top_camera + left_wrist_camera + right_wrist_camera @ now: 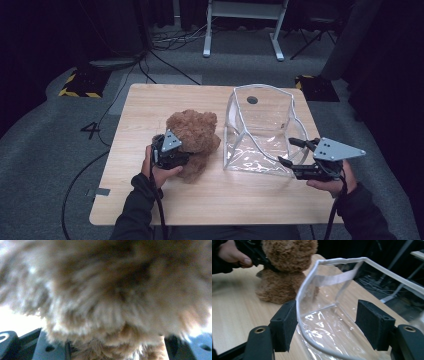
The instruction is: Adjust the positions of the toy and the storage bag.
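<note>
Plush, soft and light, is what the brown teddy bear point(192, 140) looks like, so I'd judge it will squash under a grip and not slip; the body or the neck is the place to take it. The left tongs point(172, 152) are closed on its fur from the near side, as the bear stands upright on the counter point(150, 200). Just beside it stands the clear plastic bag point(260, 130) with white piping, mouth gaping upward; it looks thin, floppy and glossy, likely slippery, so the stiffer piped rim is the best hold. The right tongs point(325, 325) stand wide, one pad just outside the near rim point(298, 305) and the other over the bag's inside, gripping nothing.
</note>
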`<state>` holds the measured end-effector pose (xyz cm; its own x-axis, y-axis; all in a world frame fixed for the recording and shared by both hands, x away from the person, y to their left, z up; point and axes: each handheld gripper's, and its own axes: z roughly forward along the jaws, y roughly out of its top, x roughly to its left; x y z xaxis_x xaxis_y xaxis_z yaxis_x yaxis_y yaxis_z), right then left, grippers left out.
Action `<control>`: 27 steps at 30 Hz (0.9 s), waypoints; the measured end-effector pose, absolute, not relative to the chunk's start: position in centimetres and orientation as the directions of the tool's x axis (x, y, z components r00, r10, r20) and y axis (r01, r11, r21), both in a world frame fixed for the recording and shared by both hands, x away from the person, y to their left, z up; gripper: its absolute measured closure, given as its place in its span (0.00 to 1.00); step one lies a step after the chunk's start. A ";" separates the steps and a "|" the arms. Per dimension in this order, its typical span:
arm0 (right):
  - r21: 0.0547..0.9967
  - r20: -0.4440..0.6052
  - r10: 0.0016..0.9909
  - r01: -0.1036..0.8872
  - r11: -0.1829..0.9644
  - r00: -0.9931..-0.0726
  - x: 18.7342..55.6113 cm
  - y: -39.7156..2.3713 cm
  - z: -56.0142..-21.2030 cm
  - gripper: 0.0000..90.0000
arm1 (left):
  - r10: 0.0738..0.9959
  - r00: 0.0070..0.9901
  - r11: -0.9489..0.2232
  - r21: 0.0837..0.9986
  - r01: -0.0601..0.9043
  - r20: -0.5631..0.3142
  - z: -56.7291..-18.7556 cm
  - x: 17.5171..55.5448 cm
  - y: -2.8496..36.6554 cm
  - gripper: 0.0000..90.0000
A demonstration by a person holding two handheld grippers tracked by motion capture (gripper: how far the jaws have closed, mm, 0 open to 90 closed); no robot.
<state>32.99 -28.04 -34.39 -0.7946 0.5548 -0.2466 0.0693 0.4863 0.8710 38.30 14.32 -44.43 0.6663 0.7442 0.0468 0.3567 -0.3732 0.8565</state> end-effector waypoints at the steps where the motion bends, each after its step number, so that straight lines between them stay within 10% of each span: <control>1: 0.871 -0.247 0.555 0.069 0.486 -0.795 33.0 -28.0 -34.4 0.37 | 0.744 0.666 -0.376 0.856 0.355 0.050 -44.4 38.3 14.3 0.49; 12: 0.837 -0.246 0.513 0.087 0.541 -0.822 33.9 -24.3 -36.5 0.49 | 0.737 0.674 -0.386 0.854 0.348 0.058 -44.5 38.1 13.9 0.49; 22: 0.822 -0.250 0.492 0.087 0.564 -0.834 34.5 -22.6 -37.1 0.94 | 0.738 0.671 -0.391 0.854 0.343 0.069 -44.5 38.0 13.7 0.49; 27: 0.809 -0.261 0.452 0.061 0.584 -0.853 34.8 -21.7 -36.9 0.98 | 0.738 0.671 -0.391 0.854 0.343 0.069 -44.5 38.1 13.9 0.49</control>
<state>34.77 -21.73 -36.92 -0.8530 0.4518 -0.2614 0.0614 0.5842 0.8093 38.07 13.89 -44.54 0.6708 0.7385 0.0688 0.3433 -0.3913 0.8538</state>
